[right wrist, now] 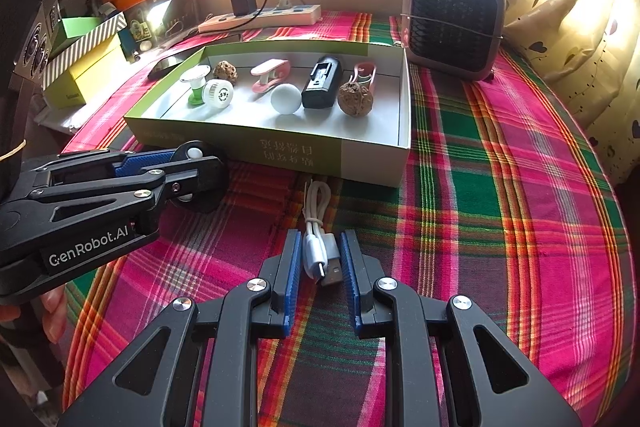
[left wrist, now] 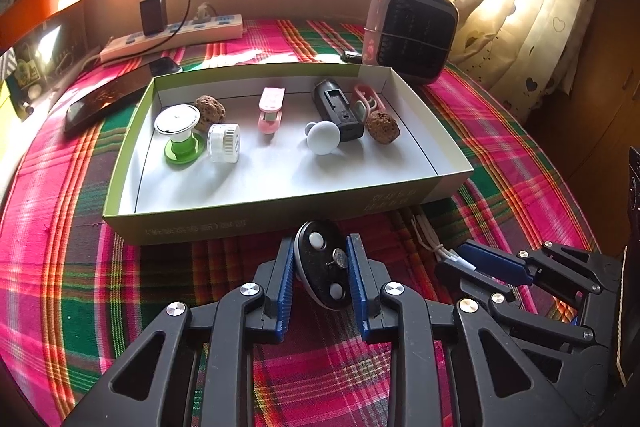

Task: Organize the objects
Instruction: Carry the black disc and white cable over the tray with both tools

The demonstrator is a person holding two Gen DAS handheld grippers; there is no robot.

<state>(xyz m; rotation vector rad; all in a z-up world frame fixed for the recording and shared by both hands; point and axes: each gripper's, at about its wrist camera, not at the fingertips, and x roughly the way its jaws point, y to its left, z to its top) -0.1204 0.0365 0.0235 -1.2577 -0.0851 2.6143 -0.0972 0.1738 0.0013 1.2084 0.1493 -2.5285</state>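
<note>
Left wrist view
Box: shallow cardboard box (left wrist: 256, 223) on the plaid-covered worktop (left wrist: 80, 267), already stocked.
Contents: green-based suction cup (left wrist: 179, 135), clear round container (left wrist: 223, 143), two rough brown nuts, pink clip (left wrist: 271, 111), white ball (left wrist: 323, 138), black charger-like block (left wrist: 338, 113), pink opener at the far right corner.
Left tool (left wrist: 320, 269): narrow, pads pressing both sides of a black oval disc (left wrist: 322, 265) with white studs and a metal screw.
Disc position: on the cloth just in front of the box's near wall, not yet inside.
Right tool, seen at the right edge (left wrist: 476, 265): pads together on a white cable.

Right wrist view
Right tool (right wrist: 320, 259): narrow, blue pads set against the white USB cable bundle (right wrist: 318, 247), plug end toward the camera.
Cable position: lying on the cloth between the pads, its loop reaching toward the box's near wall (right wrist: 280, 151); outside the box.
Left tool, seen at the left (right wrist: 188, 171): clamped on the black disc, close beside the box's near left corner.

Progress (judgement): most items are boxed; the disc and the cable look like the last two, both gripped but not lifted in.
Remaining: carry each over the near wall and release in free floor space at the box's front.
</note>
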